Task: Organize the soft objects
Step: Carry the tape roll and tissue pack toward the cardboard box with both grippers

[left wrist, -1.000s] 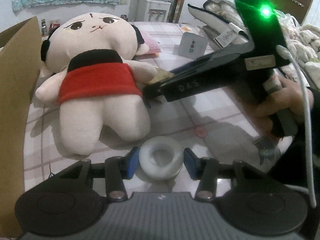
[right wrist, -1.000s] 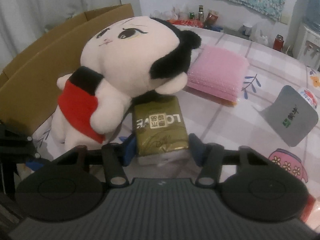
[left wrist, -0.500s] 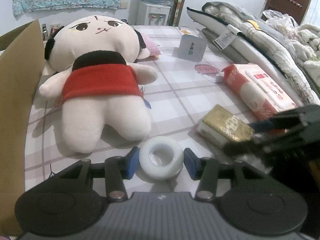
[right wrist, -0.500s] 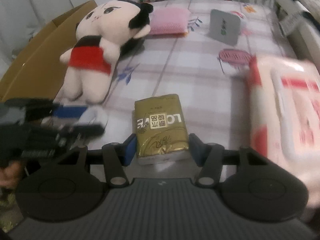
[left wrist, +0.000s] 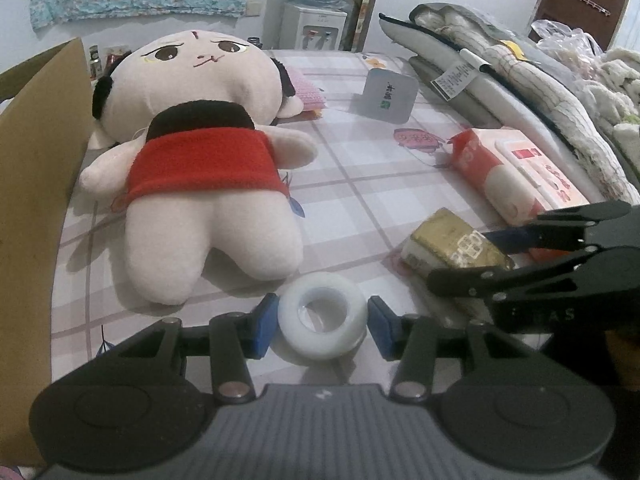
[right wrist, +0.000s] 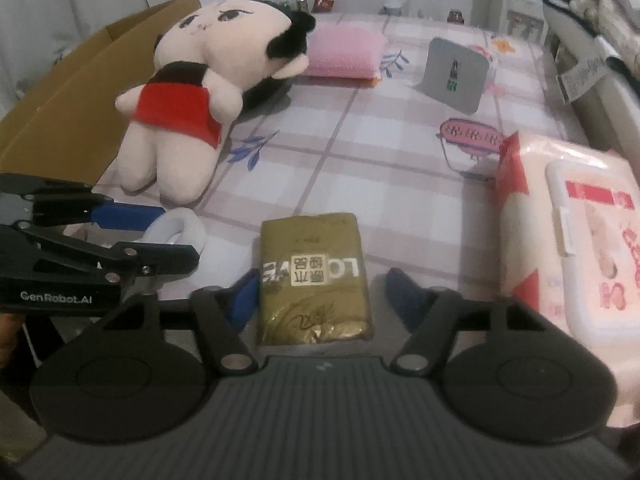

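Beside the wet-wipes pack (right wrist: 576, 240), at 3 o'clock, the right tool (right wrist: 320, 292) had set down the gold tissue pack (right wrist: 314, 276), now released on the bench (right wrist: 360, 160). At 9 o'clock the left tool (left wrist: 322, 322) still clenched the white tape roll (left wrist: 322, 328); that likely goes next

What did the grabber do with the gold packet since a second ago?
The right gripper carried the gold packet away from the doll, set it on the table beside the pink wipes pack, and opened. The left gripper stayed around the white ring; the doll did not move.
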Action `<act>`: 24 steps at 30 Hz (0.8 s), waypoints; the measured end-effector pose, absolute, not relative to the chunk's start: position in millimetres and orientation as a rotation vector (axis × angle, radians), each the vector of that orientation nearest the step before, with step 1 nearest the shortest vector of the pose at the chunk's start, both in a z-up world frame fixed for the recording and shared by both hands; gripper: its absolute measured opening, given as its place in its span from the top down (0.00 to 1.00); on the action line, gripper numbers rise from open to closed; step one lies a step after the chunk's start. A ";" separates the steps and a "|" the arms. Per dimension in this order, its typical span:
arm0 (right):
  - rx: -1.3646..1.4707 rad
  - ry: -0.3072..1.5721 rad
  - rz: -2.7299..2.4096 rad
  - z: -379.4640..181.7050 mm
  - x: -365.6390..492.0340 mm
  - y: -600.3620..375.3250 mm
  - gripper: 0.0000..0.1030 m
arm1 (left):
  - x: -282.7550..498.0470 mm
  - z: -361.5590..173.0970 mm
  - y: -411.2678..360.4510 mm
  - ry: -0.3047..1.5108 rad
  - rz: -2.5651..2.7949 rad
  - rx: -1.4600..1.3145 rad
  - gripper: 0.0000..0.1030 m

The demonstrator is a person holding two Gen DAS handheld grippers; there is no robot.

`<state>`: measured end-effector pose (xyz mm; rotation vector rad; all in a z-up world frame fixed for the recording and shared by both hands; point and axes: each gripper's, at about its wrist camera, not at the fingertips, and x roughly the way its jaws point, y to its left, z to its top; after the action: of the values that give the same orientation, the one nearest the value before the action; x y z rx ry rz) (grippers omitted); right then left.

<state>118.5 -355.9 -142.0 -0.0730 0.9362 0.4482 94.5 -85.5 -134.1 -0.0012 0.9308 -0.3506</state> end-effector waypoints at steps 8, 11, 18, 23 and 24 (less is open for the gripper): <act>0.077 0.915 0.405 -132.4 100.9 -369.2 0.50 | 86.5 -128.4 -77.4 0.930 -0.351 -0.048 0.52; 0.122 0.891 0.395 -124.4 88.0 -372.7 0.50 | 78.2 -122.4 -76.3 0.921 -0.354 -0.047 0.52; 0.213 0.840 0.392 -103.8 56.5 -379.4 0.50 | 49.2 -92.1 -68.8 0.852 -0.361 -0.064 0.52; 0.244 0.801 0.433 -84.9 35.4 -373.6 0.50 | 24.9 -63.2 -57.9 0.779 -0.355 -0.076 0.52; 0.243 0.790 0.443 -80.3 32.0 -371.1 0.50 | 21.3 -59.1 -55.2 0.768 -0.352 -0.079 0.52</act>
<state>32.0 -371.1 -80.3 0.2431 0.7904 0.4432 21.3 -55.2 -59.1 -0.0791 0.7678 -0.3519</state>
